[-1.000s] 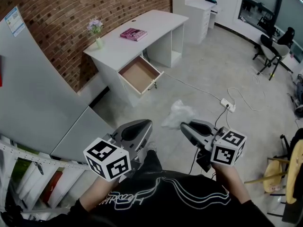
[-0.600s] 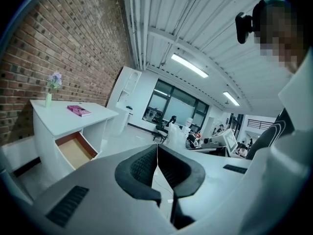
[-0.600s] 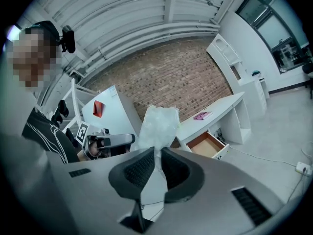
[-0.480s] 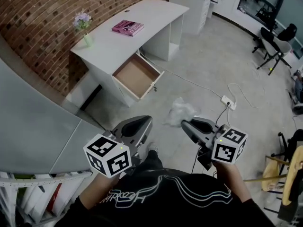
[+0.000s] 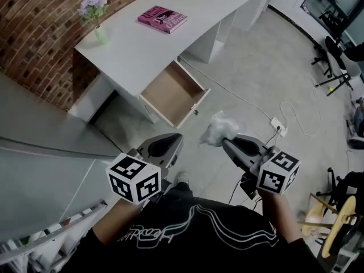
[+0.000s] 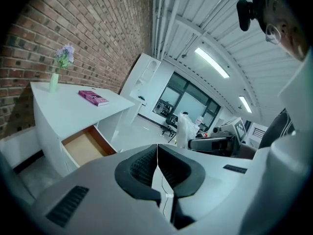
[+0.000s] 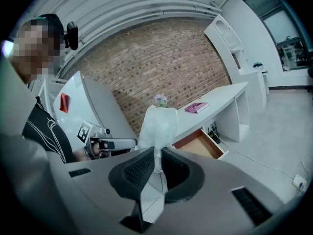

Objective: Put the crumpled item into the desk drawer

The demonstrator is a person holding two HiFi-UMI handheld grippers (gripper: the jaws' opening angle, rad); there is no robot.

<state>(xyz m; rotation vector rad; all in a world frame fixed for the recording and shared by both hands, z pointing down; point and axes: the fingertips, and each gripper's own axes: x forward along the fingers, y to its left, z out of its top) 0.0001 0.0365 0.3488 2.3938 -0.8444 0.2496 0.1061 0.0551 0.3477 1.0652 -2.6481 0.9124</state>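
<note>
While the crumpled white wad point(image 5: 219, 128) is pinched between the closed jaws of the right gripper point(image 5: 227, 143), clear of the floor point(image 5: 256, 73), the open desk drawer point(image 5: 170, 93) is seen at its ten o'clock; the left gripper point(image 5: 172, 136) is carried with jaws pressed together, empty.

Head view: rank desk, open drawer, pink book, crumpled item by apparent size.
1. desk
2. open drawer
3. pink book and crumpled item: about alike. The item, clamped in the right gripper, is nearer the camera, so I won't rank them.
</note>
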